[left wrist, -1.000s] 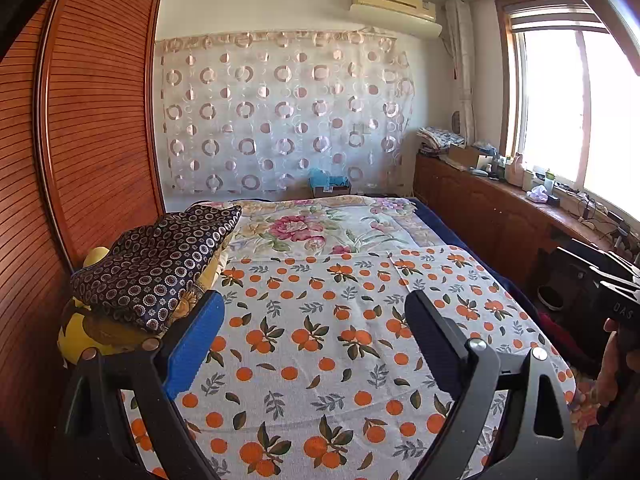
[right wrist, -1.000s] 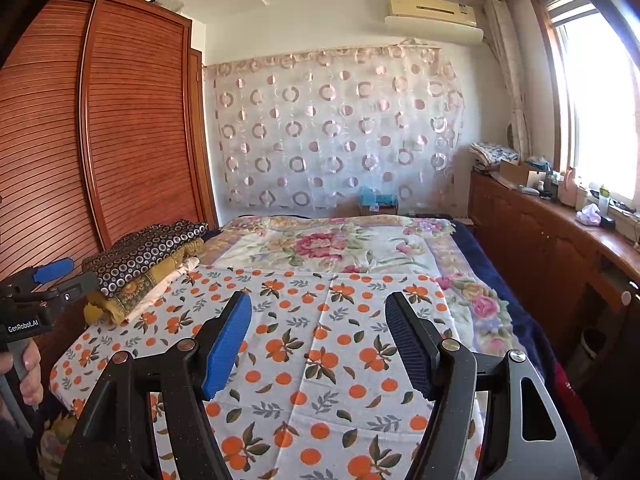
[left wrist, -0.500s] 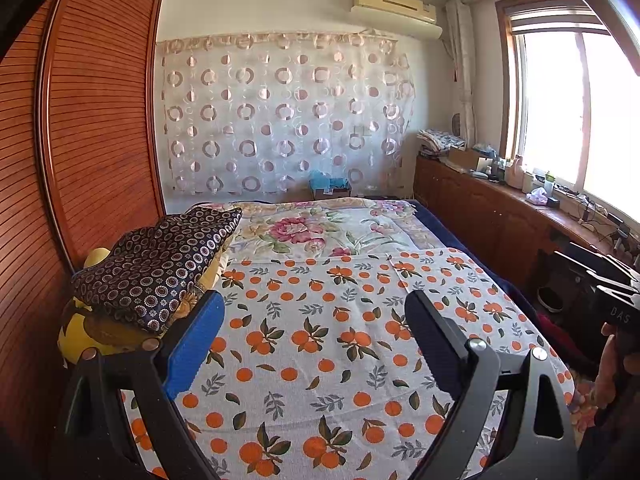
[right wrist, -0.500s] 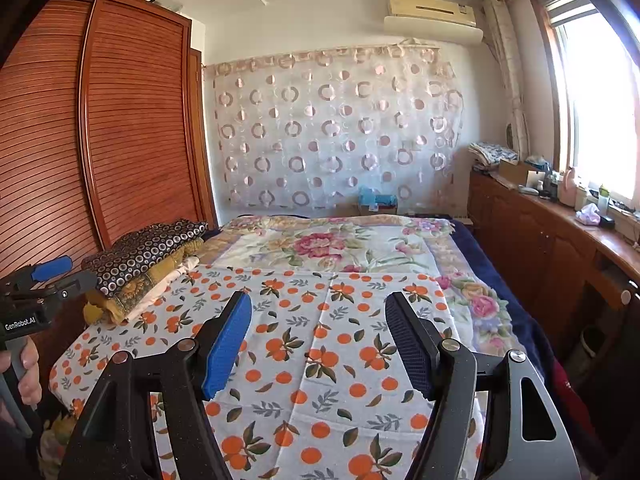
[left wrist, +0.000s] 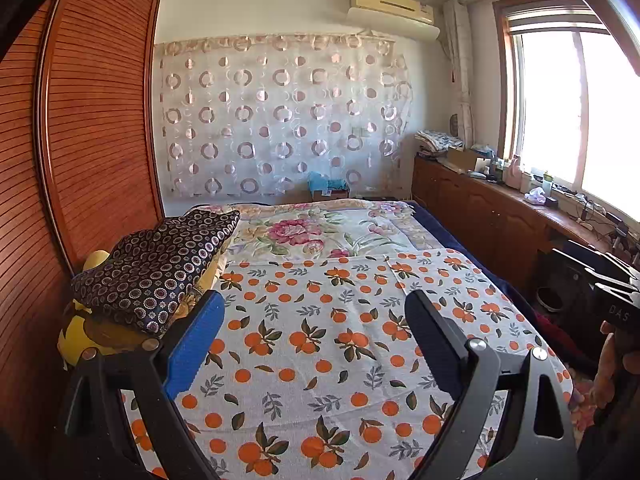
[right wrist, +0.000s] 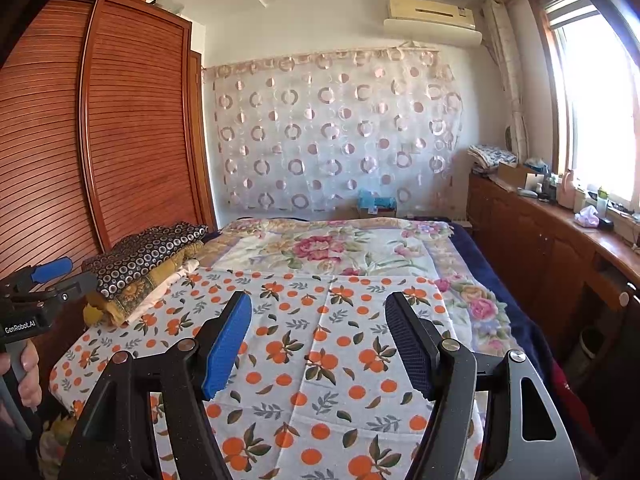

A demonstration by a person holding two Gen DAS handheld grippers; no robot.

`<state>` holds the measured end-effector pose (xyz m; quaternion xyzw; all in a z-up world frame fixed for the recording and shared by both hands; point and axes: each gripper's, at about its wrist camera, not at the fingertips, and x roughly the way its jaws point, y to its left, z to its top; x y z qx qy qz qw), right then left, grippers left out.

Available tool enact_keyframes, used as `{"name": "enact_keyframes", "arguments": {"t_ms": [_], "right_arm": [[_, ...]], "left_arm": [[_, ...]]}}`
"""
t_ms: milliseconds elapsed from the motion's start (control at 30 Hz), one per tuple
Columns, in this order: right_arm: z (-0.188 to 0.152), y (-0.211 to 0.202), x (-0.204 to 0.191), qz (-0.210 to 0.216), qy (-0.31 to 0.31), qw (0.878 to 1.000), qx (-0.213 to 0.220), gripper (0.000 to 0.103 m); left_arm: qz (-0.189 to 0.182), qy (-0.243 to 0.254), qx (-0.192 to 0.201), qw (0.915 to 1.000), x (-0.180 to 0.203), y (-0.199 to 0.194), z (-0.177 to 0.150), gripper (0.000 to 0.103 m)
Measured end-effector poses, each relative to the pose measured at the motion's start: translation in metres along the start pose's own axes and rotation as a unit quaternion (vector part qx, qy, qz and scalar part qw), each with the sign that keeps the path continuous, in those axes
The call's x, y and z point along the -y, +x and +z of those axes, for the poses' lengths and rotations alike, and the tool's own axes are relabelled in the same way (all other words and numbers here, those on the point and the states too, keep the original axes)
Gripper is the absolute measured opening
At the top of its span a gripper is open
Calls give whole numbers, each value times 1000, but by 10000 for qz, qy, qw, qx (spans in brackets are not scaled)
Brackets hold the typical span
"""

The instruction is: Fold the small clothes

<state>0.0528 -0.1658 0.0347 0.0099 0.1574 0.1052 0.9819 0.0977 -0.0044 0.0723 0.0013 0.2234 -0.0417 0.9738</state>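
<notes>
A stack of folded clothes (left wrist: 156,268), dark circle-patterned fabric on top of yellow pieces, sits at the bed's left edge; it also shows in the right wrist view (right wrist: 144,260). An orange-print cloth (left wrist: 320,352) lies flat over the near half of the bed (right wrist: 320,352). My left gripper (left wrist: 316,320) is open and empty, held above this cloth. My right gripper (right wrist: 318,320) is open and empty, also above the cloth. The left gripper shows at the left edge of the right wrist view (right wrist: 40,292).
A floral quilt (left wrist: 320,232) covers the far half of the bed. A wooden slatted wardrobe (left wrist: 92,140) stands close on the left. A low wooden cabinet (right wrist: 560,248) with clutter runs along the right wall under the window. A patterned curtain (right wrist: 332,132) hangs behind.
</notes>
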Motion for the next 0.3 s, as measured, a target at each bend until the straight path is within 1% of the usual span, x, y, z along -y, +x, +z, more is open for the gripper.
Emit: {"name": "enact_keyframes", "arguments": {"t_ms": [300], "right_arm": [[-1,0,3,5,-7,10000,5,72]], "left_arm": [[3,4,1,10000,1,-1,1,92]]}}
